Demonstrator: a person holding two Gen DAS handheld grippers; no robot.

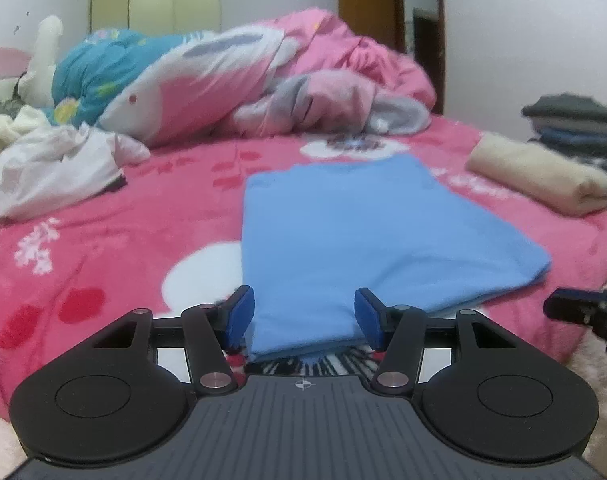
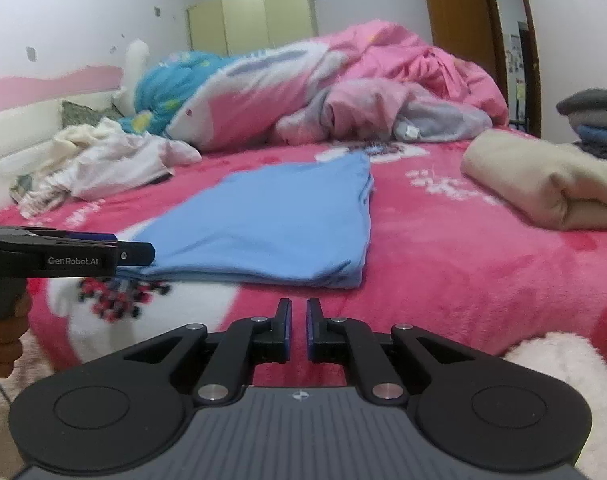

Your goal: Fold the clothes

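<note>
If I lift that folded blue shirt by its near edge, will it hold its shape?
Probably not: the blue shirt is thin, layered cloth, so it would likely droop and unfold. It looks light. On the fuzzy pink blanket it would probably drag, not slide.

Folded garment [image 1: 363,236], frame centre: plain light blue. Bed blanket [image 1: 103,248]: pink, white-and-red floral pattern. Folded cloth [image 2: 543,184], right: beige.

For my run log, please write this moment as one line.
task: fold clothes | blue garment: folded flat on bed | left gripper: open, fingers beside garment's near edge | right gripper: shut, empty
</note>
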